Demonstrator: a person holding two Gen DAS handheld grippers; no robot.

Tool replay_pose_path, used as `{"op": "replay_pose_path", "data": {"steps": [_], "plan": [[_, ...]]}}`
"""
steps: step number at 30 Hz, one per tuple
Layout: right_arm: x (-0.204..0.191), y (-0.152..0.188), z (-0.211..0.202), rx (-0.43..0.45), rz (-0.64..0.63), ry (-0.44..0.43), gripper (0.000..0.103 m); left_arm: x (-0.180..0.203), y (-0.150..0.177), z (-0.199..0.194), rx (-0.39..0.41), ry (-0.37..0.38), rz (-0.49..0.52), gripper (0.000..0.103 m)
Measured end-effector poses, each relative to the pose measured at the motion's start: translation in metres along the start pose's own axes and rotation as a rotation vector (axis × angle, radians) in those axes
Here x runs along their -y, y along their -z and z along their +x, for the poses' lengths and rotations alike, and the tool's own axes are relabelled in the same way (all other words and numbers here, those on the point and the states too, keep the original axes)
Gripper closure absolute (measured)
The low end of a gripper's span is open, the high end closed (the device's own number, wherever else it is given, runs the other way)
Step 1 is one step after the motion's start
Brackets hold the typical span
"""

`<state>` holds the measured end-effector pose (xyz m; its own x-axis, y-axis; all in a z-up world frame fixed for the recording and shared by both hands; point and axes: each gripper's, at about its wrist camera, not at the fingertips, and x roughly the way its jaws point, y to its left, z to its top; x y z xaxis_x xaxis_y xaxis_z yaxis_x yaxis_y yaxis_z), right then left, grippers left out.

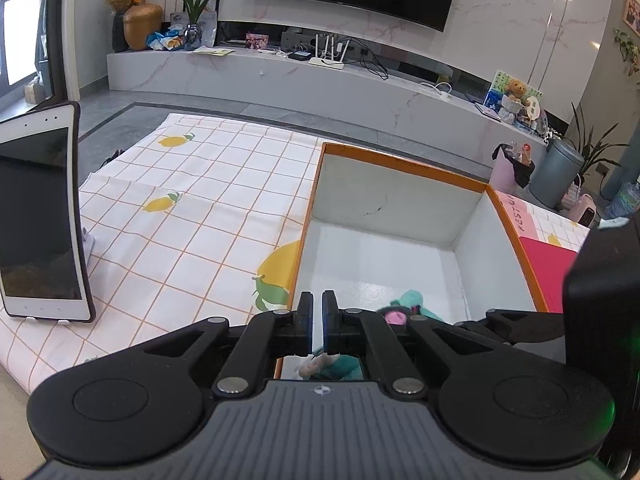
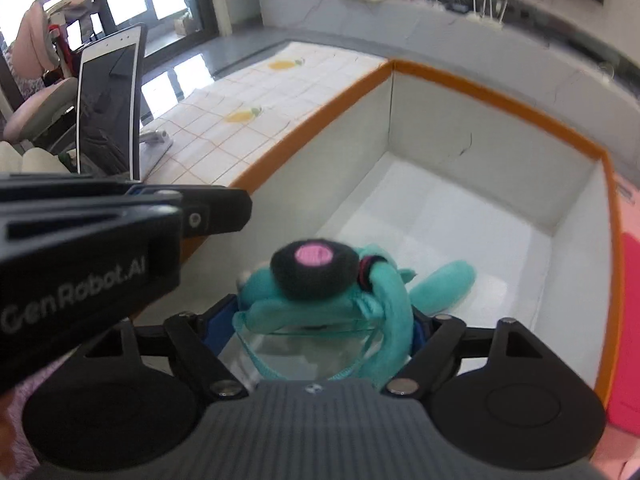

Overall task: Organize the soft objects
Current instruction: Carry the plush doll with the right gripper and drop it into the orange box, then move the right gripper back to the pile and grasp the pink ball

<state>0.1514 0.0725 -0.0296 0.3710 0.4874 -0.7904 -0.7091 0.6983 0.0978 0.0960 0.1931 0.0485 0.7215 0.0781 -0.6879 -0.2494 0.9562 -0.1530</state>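
Note:
A teal plush toy (image 2: 392,300) with a black and pink patch fills the gap between the blue pads of my right gripper (image 2: 320,316), touching both sides. It hangs over the near end of a white box with an orange rim (image 2: 500,100). In the left wrist view the toy (image 1: 412,298) peeks out behind my left gripper (image 1: 317,320), which is shut with nothing in it, over the box's (image 1: 404,164) near left corner. The left gripper (image 2: 240,208) also juts in from the left of the right wrist view.
The box stands on a checked cloth with lemon prints (image 1: 192,208). A tablet (image 1: 40,216) stands upright at the cloth's left edge. A pink and red flat item (image 1: 548,264) lies right of the box. A TV shelf runs along the far wall.

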Motion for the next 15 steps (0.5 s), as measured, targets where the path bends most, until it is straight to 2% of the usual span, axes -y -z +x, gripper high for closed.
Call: {"op": "replay_pose_path", "data": {"steps": [2,6,8,11,15], "plan": [[0.002,-0.002,0.003,-0.033,0.016,-0.011,0.018,0.000,0.000,-0.003,0.006,0.001,0.003,0.100],[0.007,0.002,-0.007,-0.004,0.036,0.000,0.018,0.000,0.000,-0.007,0.019,0.004,0.014,0.100],[0.010,0.006,-0.017,-0.016,0.016,-0.008,0.007,0.000,0.000,-0.006,0.017,0.006,0.015,0.100],[0.013,0.016,-0.035,-0.054,-0.027,-0.035,0.007,-0.001,0.000,-0.005,0.012,0.009,0.011,0.100],[0.029,0.021,-0.068,-0.026,-0.003,-0.008,0.007,-0.002,0.000,-0.004,0.015,0.011,0.010,0.099]]}}
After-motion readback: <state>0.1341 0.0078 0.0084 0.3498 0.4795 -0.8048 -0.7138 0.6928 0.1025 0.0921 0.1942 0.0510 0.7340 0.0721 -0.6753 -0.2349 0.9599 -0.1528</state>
